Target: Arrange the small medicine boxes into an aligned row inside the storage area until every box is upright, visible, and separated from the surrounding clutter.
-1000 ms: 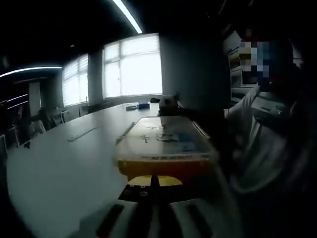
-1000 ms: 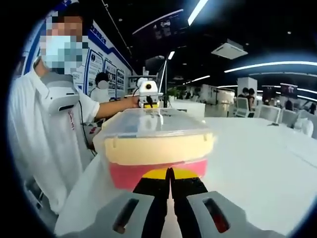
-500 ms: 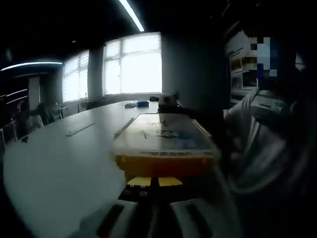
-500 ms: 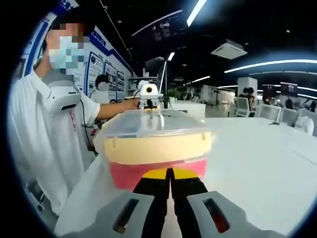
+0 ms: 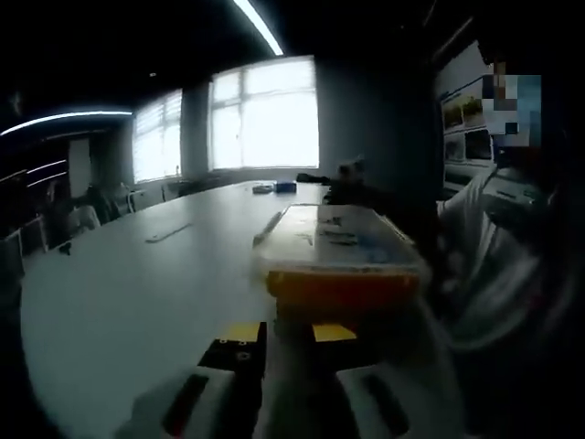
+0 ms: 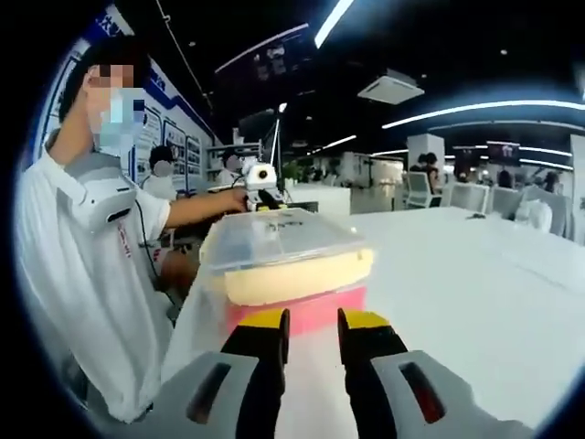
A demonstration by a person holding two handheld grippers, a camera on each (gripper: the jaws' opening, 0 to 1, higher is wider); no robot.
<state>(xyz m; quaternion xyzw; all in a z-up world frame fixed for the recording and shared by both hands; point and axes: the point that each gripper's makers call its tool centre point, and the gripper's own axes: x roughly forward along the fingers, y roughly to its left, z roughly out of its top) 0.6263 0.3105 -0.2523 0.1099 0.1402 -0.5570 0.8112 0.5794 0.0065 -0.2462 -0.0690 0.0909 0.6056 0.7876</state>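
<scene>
While both views face it, white counter point(image 6: 475, 283) carries lidded bin point(image 6: 285, 259) near edge beside person point(image 6: 82, 265). Bin — clear lid, cream band, pink base in right gripper view; orange-sided, dim in left gripper view point(image 5: 345, 265). Medicine boxes inside not discernible. Right hand-held gripper point(image 6: 311, 331) jaws apart, tips just short of bin's near wall. Left hand-held gripper point(image 5: 290, 334) jaws apart too — tips near bin's opposite end, contact unclear.

The storage box point(image 6: 291, 274) has a clear lid, a cream band and a pink base. The table point(image 6: 475, 293) is white; the person's shirt point(image 6: 73, 274) too.
</scene>
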